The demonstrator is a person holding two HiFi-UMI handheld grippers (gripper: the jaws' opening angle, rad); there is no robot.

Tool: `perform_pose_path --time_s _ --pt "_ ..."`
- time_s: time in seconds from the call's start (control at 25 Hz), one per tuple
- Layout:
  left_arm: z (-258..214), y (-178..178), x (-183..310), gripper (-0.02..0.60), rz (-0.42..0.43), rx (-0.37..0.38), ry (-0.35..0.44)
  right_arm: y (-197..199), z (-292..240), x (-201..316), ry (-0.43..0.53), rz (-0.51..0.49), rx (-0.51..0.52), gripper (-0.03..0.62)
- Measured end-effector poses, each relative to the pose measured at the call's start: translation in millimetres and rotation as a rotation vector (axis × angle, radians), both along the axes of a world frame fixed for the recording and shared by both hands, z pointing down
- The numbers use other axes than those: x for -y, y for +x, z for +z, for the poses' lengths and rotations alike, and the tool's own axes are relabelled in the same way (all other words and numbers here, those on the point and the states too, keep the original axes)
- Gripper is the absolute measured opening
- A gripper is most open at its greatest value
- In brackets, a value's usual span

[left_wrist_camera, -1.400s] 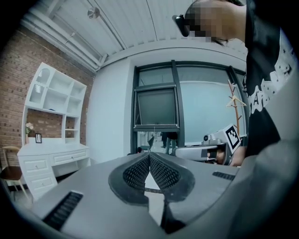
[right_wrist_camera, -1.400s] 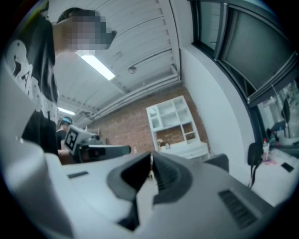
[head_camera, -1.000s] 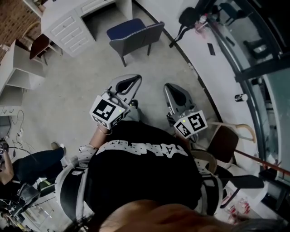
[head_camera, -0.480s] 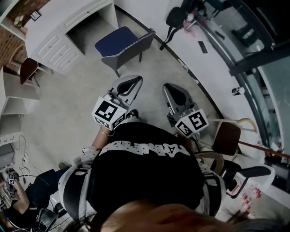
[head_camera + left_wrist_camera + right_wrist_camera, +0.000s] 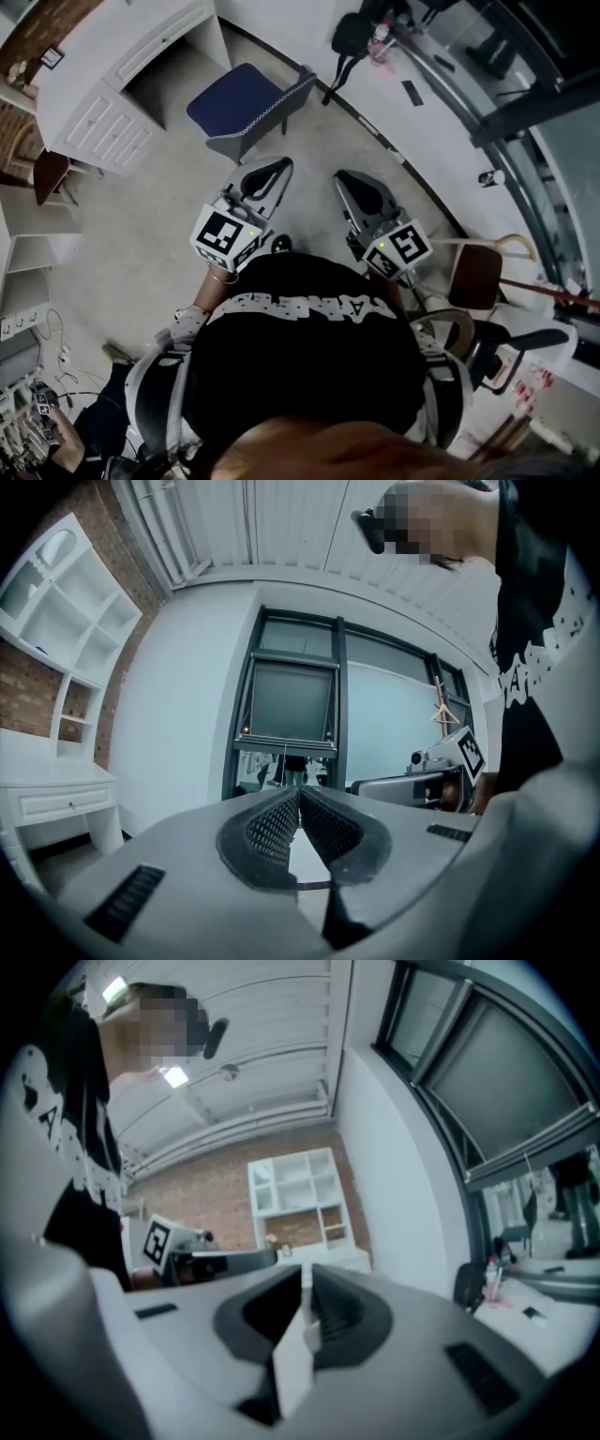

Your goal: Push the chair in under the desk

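The chair (image 5: 246,108) has a blue seat and a grey back and stands on the floor, out from the white desk (image 5: 117,80). Its seat faces the desk's knee opening and its back is turned toward me. My left gripper (image 5: 280,163) is held level in front of my body, short of the chair's back, shut and empty. My right gripper (image 5: 343,176) is beside it, also shut with nothing in it. In the left gripper view the left gripper (image 5: 300,790) has its ribbed pads together. The right gripper (image 5: 306,1269) looks the same in the right gripper view. Neither gripper touches the chair.
A long white counter (image 5: 441,112) runs along the windows at right, with a black office chair (image 5: 349,36) by it. A brown wooden chair (image 5: 473,277) stands at my right. White shelves (image 5: 23,220) stand at left; a person's legs (image 5: 89,431) are at bottom left.
In the head view the chair and desk have slid left and grown nearer as I moved toward them. Both grippers stay shut and side by side.
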State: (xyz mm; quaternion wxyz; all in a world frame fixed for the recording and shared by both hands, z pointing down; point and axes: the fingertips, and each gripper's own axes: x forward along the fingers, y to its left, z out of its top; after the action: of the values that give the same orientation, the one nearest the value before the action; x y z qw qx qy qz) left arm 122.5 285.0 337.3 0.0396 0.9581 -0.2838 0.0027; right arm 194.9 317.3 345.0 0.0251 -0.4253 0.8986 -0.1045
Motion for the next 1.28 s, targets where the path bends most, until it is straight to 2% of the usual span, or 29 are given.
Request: perform_pose_path --time_s 0.08,0.24,0.32,0.68,0.84,1.08,1.28 --pt "3 -7 7 0.034 0.001 0.005 0.009 -7 0 7 0.003 -0.002 0.000 0.034" --pt "8 -19 23 0.034 -0.008 -0.015 -0.032 -18 3 21 0.003 -0.001 -0.006 0.034" --pt "11 -21 32 0.034 -0.001 -0.016 -0.028 -21 4 27 0.004 0.003 -0.011 0.034" --pt "19 25 46 0.034 0.098 -0.014 -0.037 15 12 32 -0.037 0.082 -0.025 0.034" --pt "20 29 57 0.035 0.069 -0.010 -0.042 29 17 50 -0.049 0.076 -0.026 0.034" --pt "25 25 88 0.034 -0.030 -0.001 -0.042 29 12 86 -0.018 -0.022 -0.012 0.034" --pt "22 48 113 0.035 -0.080 0.000 -0.042 51 12 117 -0.009 -0.084 -0.024 0.034"
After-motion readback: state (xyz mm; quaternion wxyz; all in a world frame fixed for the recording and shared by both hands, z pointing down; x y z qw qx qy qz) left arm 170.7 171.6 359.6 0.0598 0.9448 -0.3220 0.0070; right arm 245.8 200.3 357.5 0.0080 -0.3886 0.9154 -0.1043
